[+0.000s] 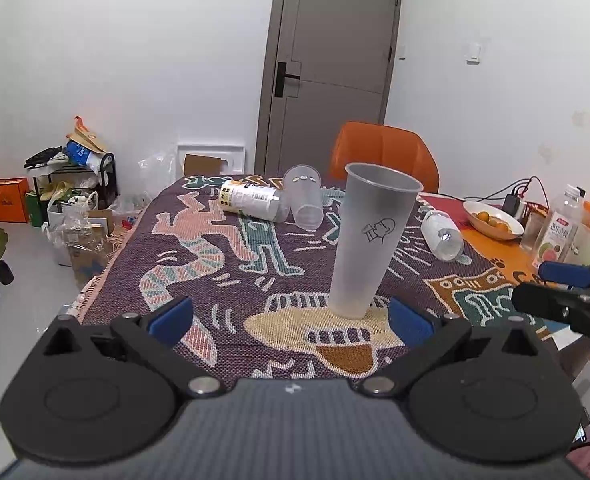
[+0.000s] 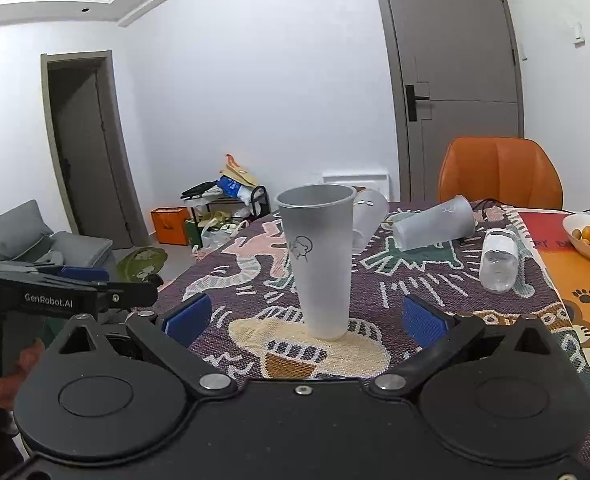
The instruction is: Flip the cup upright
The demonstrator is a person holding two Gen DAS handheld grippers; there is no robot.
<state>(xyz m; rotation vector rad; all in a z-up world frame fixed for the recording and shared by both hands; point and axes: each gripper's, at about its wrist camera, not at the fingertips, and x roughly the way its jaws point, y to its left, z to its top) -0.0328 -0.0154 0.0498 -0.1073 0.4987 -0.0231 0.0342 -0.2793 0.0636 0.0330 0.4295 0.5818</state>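
A tall frosted plastic cup (image 1: pixel 365 240) with a small line drawing stands upright, mouth up, on the patterned tablecloth (image 1: pixel 215 272); it also shows in the right wrist view (image 2: pixel 321 264). My left gripper (image 1: pixel 291 318) is open and empty, its blue pads apart just in front of the cup's base. My right gripper (image 2: pixel 307 318) is open and empty, also just short of the cup. The right gripper shows at the right edge of the left wrist view (image 1: pixel 563 288). The left gripper shows at the left of the right wrist view (image 2: pixel 75 284).
Another clear cup (image 1: pixel 305 196) and a labelled bottle (image 1: pixel 253 200) lie on their sides at the far end of the table, and a clear bottle (image 1: pixel 443 234) lies to the right. A bowl of oranges (image 1: pixel 493 220), a juice bottle (image 1: pixel 559 228) and an orange chair (image 1: pixel 387 152) are beyond.
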